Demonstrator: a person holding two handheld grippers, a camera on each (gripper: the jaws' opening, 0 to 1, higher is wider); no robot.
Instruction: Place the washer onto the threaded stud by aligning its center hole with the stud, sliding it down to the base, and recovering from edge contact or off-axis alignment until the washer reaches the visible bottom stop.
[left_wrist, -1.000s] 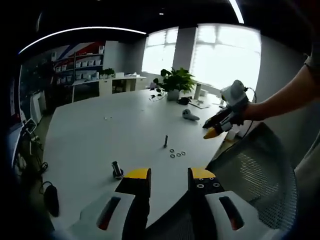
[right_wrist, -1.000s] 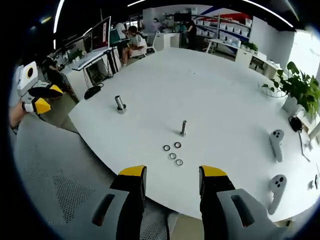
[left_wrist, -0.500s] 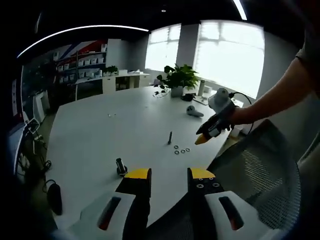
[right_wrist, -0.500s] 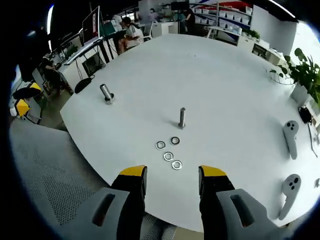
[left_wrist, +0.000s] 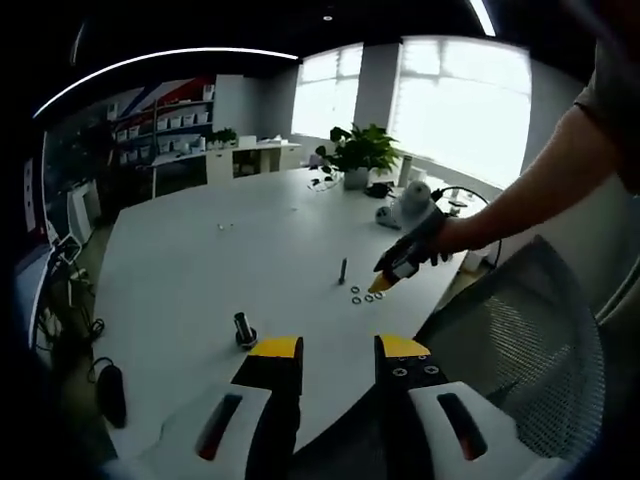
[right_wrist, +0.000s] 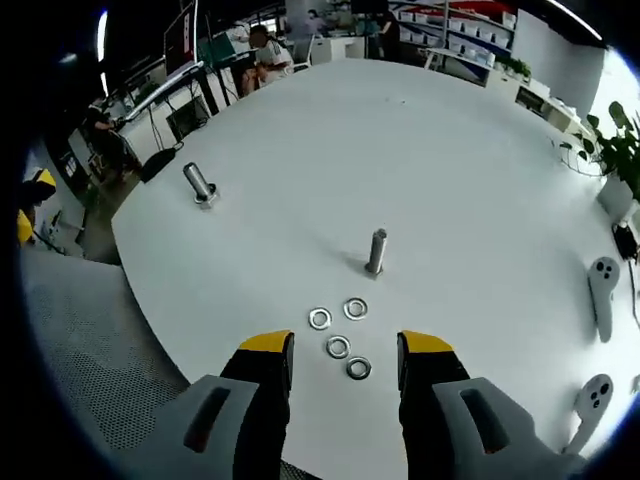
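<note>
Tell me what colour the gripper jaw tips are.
Yellow tips on dark jaws of the right gripper, clearest in the right gripper view.

Right gripper (right_wrist: 343, 352): jaws apart, empty, lower centre of frame. Left gripper (left_wrist: 338, 352): jaws apart, empty. Forearm (left_wrist: 520, 200): upper right, extended.

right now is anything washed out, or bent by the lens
In the left gripper view the windows are blown out white and the person's arm is backlit. In the right gripper view the table is evenly lit; washers and stud read sharp, but the table's edge bows from the fisheye.
</note>
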